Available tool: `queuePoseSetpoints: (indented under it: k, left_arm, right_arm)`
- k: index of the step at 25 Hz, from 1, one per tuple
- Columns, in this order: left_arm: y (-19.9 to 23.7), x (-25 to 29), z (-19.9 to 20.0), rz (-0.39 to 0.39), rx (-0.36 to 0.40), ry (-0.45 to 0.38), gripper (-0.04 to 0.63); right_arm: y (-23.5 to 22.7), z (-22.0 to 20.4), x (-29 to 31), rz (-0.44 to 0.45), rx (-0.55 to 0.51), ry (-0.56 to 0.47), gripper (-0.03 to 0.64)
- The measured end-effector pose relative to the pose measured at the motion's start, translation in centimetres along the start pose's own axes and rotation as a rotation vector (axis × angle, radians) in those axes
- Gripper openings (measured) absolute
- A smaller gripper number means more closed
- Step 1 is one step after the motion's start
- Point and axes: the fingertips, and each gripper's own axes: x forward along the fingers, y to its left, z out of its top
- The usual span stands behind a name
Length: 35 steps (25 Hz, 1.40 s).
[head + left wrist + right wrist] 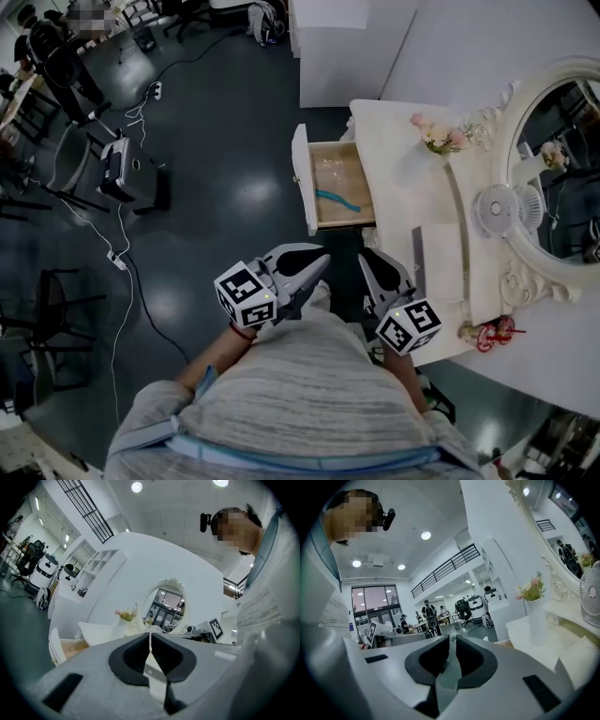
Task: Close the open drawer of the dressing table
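Observation:
The white dressing table stands at the right of the head view. Its drawer is pulled out to the left, showing a wooden inside with a blue object in it. Both grippers hover close to the person's body, just short of the drawer. My left gripper is shut and empty, its tips touching. In its view the drawer lies at the lower left. My right gripper is beside the table's front edge. Its jaws stand a narrow slit apart with nothing between them.
On the tabletop are an oval mirror, a small white fan, a flower vase and a red ornament. A white cabinet stands beyond the table. Cables, chairs and a boxy machine occupy the dark floor at left.

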Motion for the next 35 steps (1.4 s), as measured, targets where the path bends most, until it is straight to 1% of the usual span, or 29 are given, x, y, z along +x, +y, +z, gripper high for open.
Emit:
queuePoseSetpoints:
  k: [3, 8, 12, 16, 22, 25, 28, 31, 35]
  left_arm:
    - [1.2, 2.2, 0.6, -0.008, 0.01, 0.005, 0.023]
    - [2.6, 4.8, 1.5, -0.009, 0.022, 0.021, 0.023]
    - [3.6, 6.5, 1.6, -0.008, 0.026, 0.024, 0.023]
    - [4.5, 7.4, 1.9, -0.003, 0.047, 0.024, 0.023]
    - [6.4, 7.0, 2.6, 0.011, 0.038, 0.016, 0.023]
    - [8.2, 6.0, 3.2, 0.036, 0.058, 0.021, 0.023]
    - [10.4, 5.1, 3.3, 0.067, 0.079, 0.044, 0.023]
    - [12.0, 4.3, 3.3, 0.076, 0.105, 0.065, 0.023]
    - [13.9, 3.7, 3.8, 0.086, 0.13, 0.065, 0.023]
  right_arm:
    - [-2.0, 0.9, 0.9, 0.003, 0.005, -0.003, 0.012]
    - [-4.4, 2.9, 2.0, 0.035, 0.003, -0.017, 0.012]
    - [-6.0, 3.6, 2.9, 0.065, -0.015, -0.013, 0.012]
    - [-7.0, 4.0, 4.0, 0.088, -0.02, -0.005, 0.012]
    - [-7.2, 4.2, 6.0, 0.097, -0.012, 0.022, 0.012]
    - [-7.1, 4.5, 7.4, 0.095, -0.013, 0.03, 0.012]
    - [-6.9, 4.8, 8.6, 0.091, -0.017, 0.036, 0.012]
    - [-6.7, 4.8, 9.6, 0.08, -0.014, 0.037, 0.012]
    - [-6.5, 4.5, 10.7, 0.066, 0.006, 0.042, 0.012]
